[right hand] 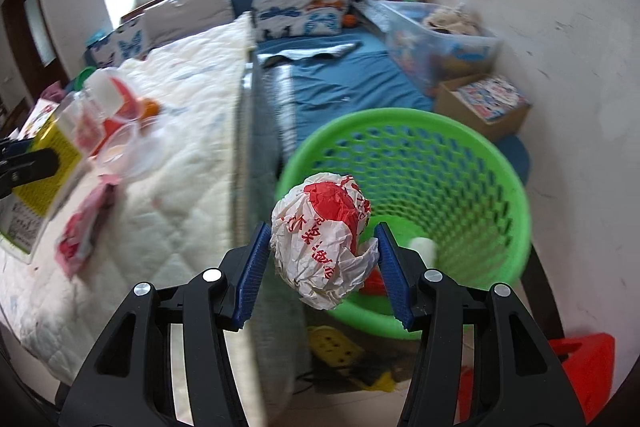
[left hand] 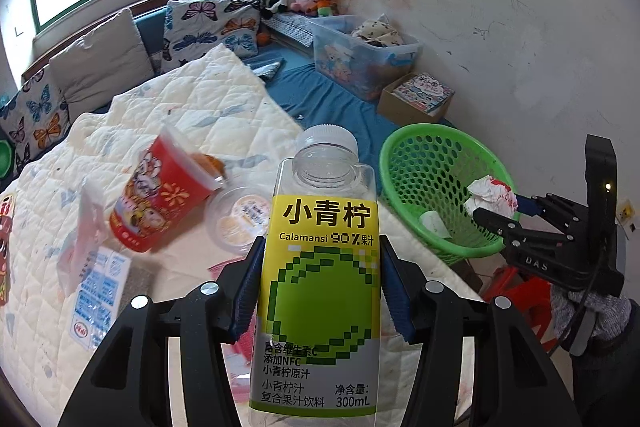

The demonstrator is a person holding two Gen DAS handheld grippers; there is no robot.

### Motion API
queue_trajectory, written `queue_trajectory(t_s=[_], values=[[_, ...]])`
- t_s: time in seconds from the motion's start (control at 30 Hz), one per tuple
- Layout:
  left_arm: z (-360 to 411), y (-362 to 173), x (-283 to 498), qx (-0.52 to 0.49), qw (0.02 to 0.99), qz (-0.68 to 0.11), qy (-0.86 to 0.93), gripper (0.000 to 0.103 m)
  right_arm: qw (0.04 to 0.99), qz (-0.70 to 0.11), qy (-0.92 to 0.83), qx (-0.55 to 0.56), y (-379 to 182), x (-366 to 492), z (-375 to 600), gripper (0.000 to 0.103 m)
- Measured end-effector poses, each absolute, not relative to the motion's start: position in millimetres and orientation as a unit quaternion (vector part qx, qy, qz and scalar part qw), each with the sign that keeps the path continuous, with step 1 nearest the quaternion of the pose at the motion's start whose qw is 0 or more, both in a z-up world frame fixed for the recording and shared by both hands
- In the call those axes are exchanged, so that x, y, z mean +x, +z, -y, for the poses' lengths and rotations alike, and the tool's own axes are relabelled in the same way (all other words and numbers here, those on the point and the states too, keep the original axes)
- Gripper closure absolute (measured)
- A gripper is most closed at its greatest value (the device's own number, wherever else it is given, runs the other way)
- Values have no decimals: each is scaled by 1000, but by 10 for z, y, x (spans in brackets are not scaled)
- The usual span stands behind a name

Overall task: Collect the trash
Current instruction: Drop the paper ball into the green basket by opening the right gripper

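Left wrist view: the left gripper (left hand: 322, 291) clamps an empty juice bottle (left hand: 320, 267) upright, both blue pads pressed against its yellow-green label. At 10 o'clock from the bottle, a red noodle cup (left hand: 160, 195) lies tilted on the white quilt (left hand: 120, 131), with a clear plastic lid (left hand: 240, 217) just beside it. At 2 o'clock stands the green basket (left hand: 432, 163). At 3 o'clock the right gripper (left hand: 494, 205) holds a crumpled wrapper (left hand: 490, 195) over the basket's rim.

Right wrist view: the right gripper (right hand: 322, 267) has its jaws closed on the crumpled wrapper (right hand: 324, 239), a white and red ball held between the blue pads. The green basket (right hand: 460, 163) sits directly behind it toward 1 o'clock, with a small white item inside. At 9 o'clock the bottle (right hand: 48, 163) appears blurred above the quilt (right hand: 180, 147).
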State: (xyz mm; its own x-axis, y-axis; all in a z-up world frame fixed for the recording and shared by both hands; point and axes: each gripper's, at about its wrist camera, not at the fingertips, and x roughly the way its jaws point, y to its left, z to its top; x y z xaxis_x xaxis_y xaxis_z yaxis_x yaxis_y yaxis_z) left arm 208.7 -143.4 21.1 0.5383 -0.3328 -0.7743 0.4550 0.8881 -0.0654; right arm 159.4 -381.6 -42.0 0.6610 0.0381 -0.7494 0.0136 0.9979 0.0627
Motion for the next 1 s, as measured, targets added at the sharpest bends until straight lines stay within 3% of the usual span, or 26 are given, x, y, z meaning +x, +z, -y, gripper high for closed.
queue_trajectory(t_s=[0.23, 0.5, 1.0], values=[[1745, 242, 2123, 89, 868, -422, -244, 50, 908, -415, -36, 49, -508, 1657, 4154, 43], [2144, 236, 2190, 105, 860, -420, -269, 50, 908, -410, -54, 68, -548, 1597, 4378, 28], [3011, -69, 2462, 131, 826, -458, -302, 50, 910, -401, -60, 82, -576, 1046, 4524, 28]])
